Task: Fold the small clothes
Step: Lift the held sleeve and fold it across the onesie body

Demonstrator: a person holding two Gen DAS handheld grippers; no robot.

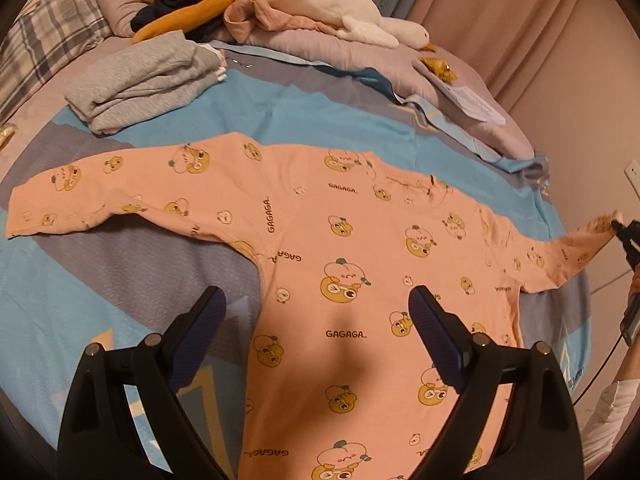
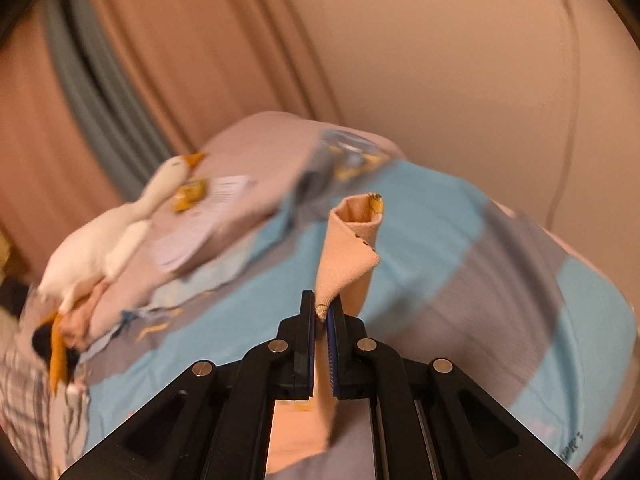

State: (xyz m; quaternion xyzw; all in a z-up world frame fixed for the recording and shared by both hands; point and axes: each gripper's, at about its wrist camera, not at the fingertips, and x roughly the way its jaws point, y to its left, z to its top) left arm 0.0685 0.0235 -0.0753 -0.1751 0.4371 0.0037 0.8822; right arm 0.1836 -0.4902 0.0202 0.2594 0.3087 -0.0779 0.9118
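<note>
A pink long-sleeved child's top (image 1: pixel 340 260) with yellow cartoon prints lies spread flat on the bed, sleeves out to both sides. My left gripper (image 1: pixel 316 304) is open and empty above the top's lower body. My right gripper (image 2: pixel 322 304) is shut on the cuff of the right sleeve (image 2: pixel 352 240) and lifts it off the bed; the cuff stands up in front of the camera. In the left wrist view the right gripper (image 1: pixel 624 236) shows at the far right edge, holding the sleeve end (image 1: pixel 592 236).
A folded grey garment (image 1: pixel 144 80) lies at the back left. A pile of dark and orange clothes (image 1: pixel 188 12) and a white plush goose (image 1: pixel 320 0) lie on pillows at the back. A paper (image 1: pixel 476 102) lies back right. Curtains and wall stand behind.
</note>
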